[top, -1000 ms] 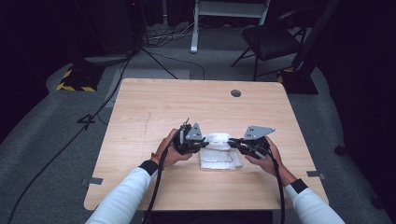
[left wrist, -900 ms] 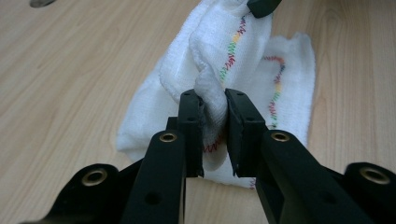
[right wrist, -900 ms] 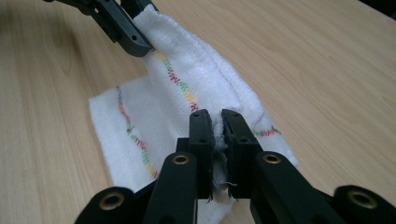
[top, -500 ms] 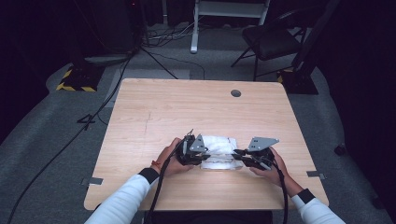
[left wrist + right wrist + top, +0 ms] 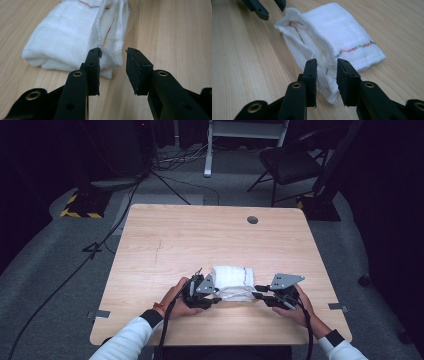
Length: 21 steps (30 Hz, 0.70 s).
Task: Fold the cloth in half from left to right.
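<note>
The folded cloth (image 5: 342, 47) is showing as soft white woven gauze, open-meshed and matt, with rough, slightly fraying hems and a zigzag of multicoloured thread stitched across it. The table (image 5: 200, 240) is looking like pale wood-grain laminate, smooth with a faint satin sheen. The left gripper (image 5: 113, 71) is appearing as matt black plastic, with brass-coloured metal rivets set into it and dull rubbery pads (image 5: 93, 72) that are chipping at their tips. The right gripper (image 5: 326, 81) is showing the same matt black plastic and brass-toned rivets. On top of it, a grey plate (image 5: 285, 281) is looking like flat, dull metal.
</note>
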{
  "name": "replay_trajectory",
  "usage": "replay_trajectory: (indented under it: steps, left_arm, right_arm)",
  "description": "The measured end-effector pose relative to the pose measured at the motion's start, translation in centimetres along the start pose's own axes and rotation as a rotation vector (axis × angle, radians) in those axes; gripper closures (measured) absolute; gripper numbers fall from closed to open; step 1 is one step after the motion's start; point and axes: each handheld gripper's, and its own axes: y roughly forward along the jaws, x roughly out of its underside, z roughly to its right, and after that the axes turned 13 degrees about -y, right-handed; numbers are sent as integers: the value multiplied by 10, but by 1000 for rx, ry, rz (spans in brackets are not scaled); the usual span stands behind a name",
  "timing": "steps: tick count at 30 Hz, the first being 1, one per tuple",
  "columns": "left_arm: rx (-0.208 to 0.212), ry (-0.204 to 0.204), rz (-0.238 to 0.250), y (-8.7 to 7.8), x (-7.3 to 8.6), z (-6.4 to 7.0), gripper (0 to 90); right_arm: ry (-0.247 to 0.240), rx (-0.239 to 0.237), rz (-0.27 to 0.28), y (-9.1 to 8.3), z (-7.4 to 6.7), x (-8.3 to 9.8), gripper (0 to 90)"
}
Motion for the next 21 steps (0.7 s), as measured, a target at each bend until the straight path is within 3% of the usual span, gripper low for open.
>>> replay_trajectory:
  steps: [2, 6, 10, 14, 17, 21]
  left_arm:
    - [-4, 13, 3, -4, 3, 4, 613]
    - [-33, -2, 19, -11, 5, 0, 559]
    - [-82, -52, 74, -19, 2, -14, 483]
    - [-145, -110, 75, -12, -8, -34, 398]
    - [-131, -158, 76, -1, -14, -45, 361]
    - [-90, -148, 51, 11, -19, -45, 321]
  right_arm:
    - [5, 22, 12, -5, 0, -1, 663]
    - [14, 56, 21, -9, 3, -5, 597]
    - [31, 77, 6, -5, 9, -10, 523]
    - [31, 101, -14, 6, 18, -16, 472]
    - [50, 100, -27, 16, 25, -17, 428]
    - [61, 73, -62, 27, 27, -14, 406]
